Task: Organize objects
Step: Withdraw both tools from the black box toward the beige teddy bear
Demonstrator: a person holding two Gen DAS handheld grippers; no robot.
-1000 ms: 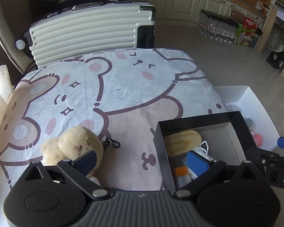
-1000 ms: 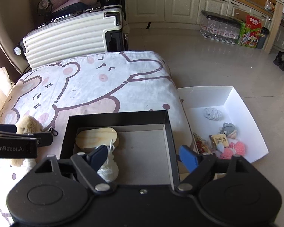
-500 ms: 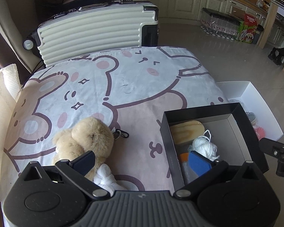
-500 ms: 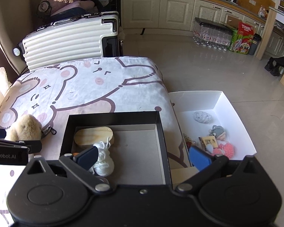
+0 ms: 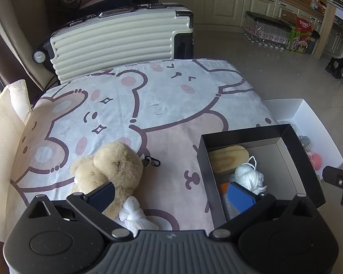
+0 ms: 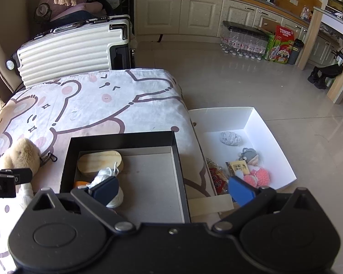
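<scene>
We have just released the white yarn ball (image 6: 107,178) into the black box (image 6: 178,159) beside the wooden block. The right claw (image 6: 171,188) now stands spread and empty; the left claw (image 5: 171,195) likewise (nothing between its pads). Remaining on the bed — plush bear (image 5: 112,166).

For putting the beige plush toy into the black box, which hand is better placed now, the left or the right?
The left, probably. The left tongs are open, with the plush toy just in front of one finger. The right tongs are open over the black box, farther from the toy.
</scene>
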